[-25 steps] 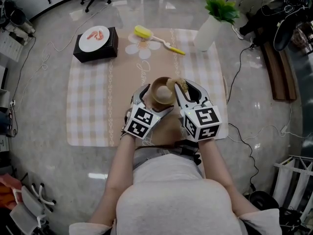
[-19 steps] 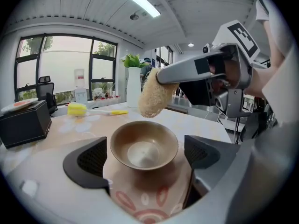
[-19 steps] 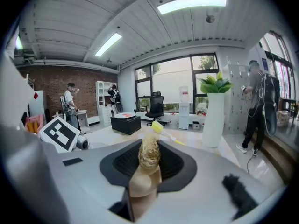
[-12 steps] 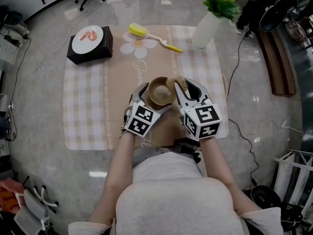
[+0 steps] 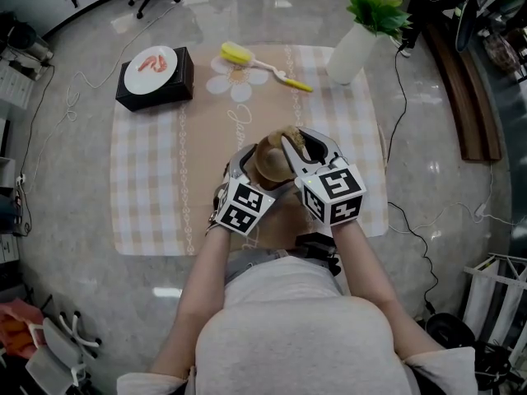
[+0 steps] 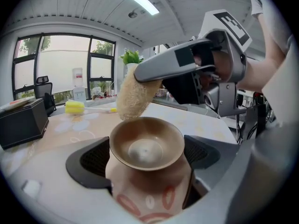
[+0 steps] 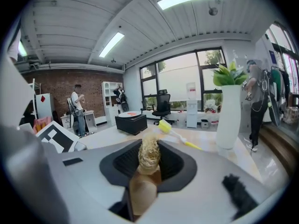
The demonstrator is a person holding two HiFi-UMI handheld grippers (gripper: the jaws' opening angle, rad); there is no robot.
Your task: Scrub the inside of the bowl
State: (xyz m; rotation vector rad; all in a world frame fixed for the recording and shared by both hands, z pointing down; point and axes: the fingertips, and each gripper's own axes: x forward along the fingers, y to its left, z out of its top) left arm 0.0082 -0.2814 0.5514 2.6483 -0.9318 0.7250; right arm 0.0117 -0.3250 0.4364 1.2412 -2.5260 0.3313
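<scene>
Head view: above a checked cloth [image 5: 148, 179] (grey tabletop [image 5: 78, 220] beneath), left tongs [image 5: 258, 169] clamp the bowl [image 5: 270, 161], right tongs [image 5: 303, 145] pinch a loofah [image 5: 293, 133].

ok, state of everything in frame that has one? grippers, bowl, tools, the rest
left gripper: shut on bowl
bowl: opening up, inside empty
right gripper: shut on loofah
loofah: tip at the bowl's far rim
yellow brush: lying on mat, untouched
plate: on black box, food on it
vase: upright, plant in it
</scene>
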